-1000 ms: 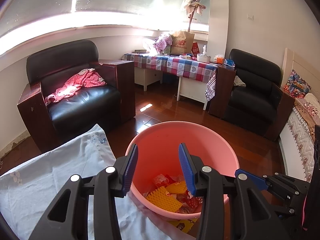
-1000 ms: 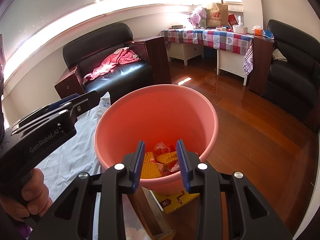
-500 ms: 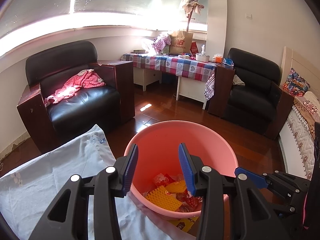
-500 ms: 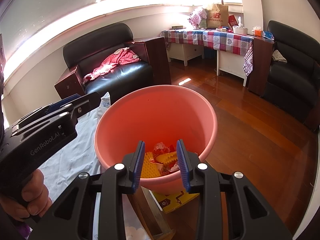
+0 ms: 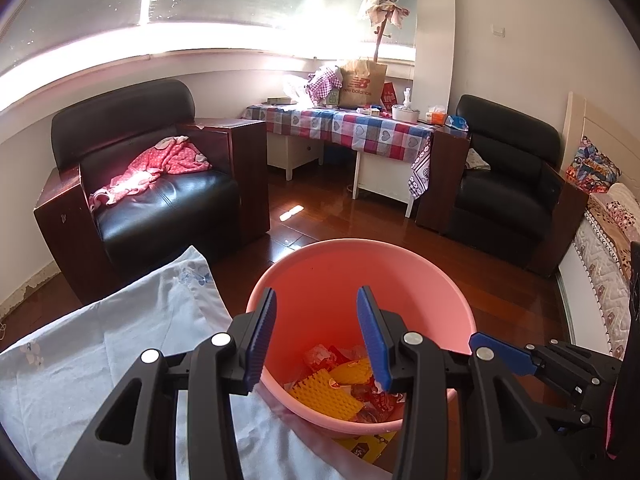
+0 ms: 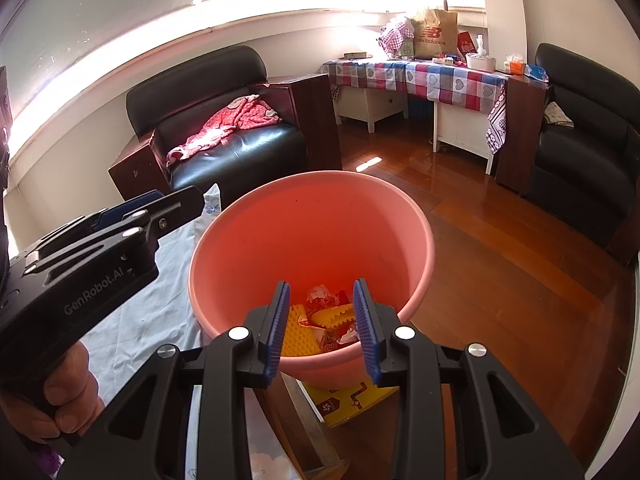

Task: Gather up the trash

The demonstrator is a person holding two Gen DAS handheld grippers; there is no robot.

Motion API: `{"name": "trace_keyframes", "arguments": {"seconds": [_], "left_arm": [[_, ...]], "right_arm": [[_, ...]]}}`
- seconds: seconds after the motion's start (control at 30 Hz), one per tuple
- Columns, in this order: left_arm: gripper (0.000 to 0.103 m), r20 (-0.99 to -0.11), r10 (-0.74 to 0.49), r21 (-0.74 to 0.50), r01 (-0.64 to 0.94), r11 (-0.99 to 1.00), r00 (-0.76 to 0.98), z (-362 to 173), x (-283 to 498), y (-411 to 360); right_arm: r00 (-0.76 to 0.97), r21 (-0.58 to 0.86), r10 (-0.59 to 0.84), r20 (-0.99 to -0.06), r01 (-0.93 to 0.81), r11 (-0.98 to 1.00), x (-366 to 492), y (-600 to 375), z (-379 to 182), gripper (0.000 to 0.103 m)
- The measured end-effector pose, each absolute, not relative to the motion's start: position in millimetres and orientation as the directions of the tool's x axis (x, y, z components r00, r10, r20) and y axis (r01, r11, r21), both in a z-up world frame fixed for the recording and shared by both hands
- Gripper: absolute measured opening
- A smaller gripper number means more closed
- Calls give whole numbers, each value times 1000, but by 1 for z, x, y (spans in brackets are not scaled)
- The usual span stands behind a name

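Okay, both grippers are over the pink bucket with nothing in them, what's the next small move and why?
Probably draw the right gripper back from the pink bucket toward the yellow packet lying beneath it. Both sets of jaws are open and empty, the left gripper too, and wrappers already sit in the bucket, so that packet looks like the nearest trash outside it.

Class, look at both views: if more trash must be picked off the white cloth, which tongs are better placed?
Probably left. The left tongs hang open and empty beside the white cloth; the right tongs sit over the pink basin, farther from it.
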State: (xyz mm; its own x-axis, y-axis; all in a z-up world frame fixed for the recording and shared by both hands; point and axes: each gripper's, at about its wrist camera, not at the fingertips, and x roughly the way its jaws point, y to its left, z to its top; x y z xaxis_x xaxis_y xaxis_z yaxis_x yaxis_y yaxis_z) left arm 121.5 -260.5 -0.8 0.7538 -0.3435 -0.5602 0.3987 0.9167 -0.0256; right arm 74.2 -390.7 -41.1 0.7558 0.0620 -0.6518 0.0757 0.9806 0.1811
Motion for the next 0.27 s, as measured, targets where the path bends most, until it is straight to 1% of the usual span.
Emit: {"name": "trace_keyframes", "arguments": {"seconds": [0.27], "left_arm": [[42,-564,-346,-25,403,915,750,-1,120,-261]], "right_arm": [[756,180,62,-652,75,981,74,-391,-41,33]]}}
